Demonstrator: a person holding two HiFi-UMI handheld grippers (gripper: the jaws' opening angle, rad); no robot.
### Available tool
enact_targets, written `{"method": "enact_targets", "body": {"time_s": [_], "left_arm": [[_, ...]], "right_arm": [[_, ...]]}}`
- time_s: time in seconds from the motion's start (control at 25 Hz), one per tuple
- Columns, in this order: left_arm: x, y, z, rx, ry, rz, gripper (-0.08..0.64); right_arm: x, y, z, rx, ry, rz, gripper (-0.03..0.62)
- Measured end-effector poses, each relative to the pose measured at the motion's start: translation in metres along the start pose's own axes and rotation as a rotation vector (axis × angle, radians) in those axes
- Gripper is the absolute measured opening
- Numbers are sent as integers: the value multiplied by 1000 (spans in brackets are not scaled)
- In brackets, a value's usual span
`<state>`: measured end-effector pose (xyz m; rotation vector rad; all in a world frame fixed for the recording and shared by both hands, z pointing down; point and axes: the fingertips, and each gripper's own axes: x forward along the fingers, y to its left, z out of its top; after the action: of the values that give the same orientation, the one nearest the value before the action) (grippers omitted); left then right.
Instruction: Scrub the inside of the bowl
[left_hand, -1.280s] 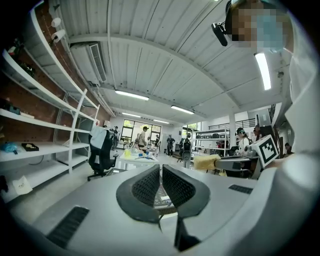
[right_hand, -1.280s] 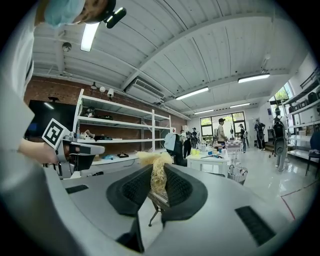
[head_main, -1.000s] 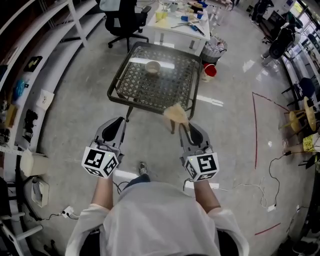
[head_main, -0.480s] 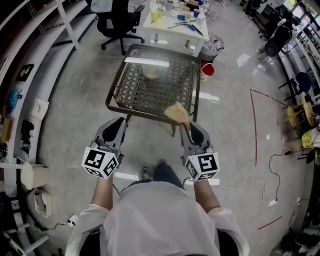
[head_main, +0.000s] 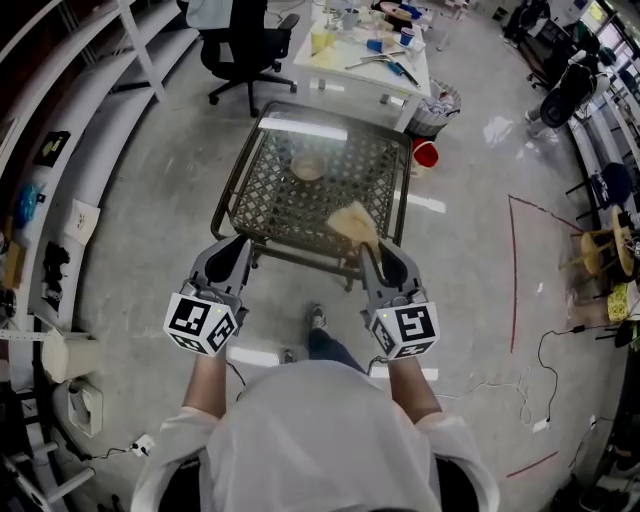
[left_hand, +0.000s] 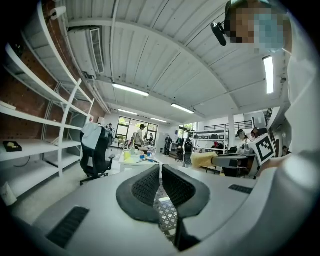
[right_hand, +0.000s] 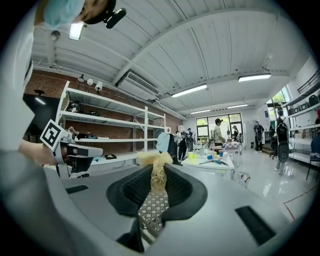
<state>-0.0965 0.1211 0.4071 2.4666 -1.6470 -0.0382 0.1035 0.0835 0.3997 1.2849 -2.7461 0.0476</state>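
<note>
A small beige bowl (head_main: 307, 166) stands upright on the far half of a glass-topped lattice table (head_main: 270, 205) ahead of me. My right gripper (head_main: 369, 249) is shut on a straw-yellow fibre scrubber (head_main: 352, 222), held in the air over the table's near right edge. In the right gripper view the scrubber (right_hand: 155, 168) sticks up between the pads of that gripper (right_hand: 159, 174). My left gripper (head_main: 239, 245) hovers short of the table's near left corner, shut and empty. The left gripper view shows its own jaws (left_hand: 160, 171) closed together, with the scrubber (left_hand: 204, 159) off to the right.
Beyond the lattice table stand a cluttered white desk (head_main: 366, 48) and a black office chair (head_main: 238, 35). A red bucket (head_main: 425, 153) and a waste bin (head_main: 437, 102) sit by the table's far right corner. Shelving (head_main: 60, 120) lines the left side. Cables (head_main: 560, 330) lie on the floor at right.
I have walked toward the lattice table, which now lies closer beneath the grippers. Both grippers keep the same pose, the scrubber still in the right one.
</note>
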Motion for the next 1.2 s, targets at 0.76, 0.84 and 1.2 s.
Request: {"method": "enact_targets", "body": {"time_s": [0.76,0.84,1.2], "left_arm": [[122,29,17,-3,-20,106,43],[126,32,15,-10,-10,111,43],[159,54,13,-27,11,89,43]], "right_arm": [[108,-98,9,-11,-20,132,78],[113,-100,7,-3,-14,141,78],[141,-110,4,17,-6,127,78]]}}
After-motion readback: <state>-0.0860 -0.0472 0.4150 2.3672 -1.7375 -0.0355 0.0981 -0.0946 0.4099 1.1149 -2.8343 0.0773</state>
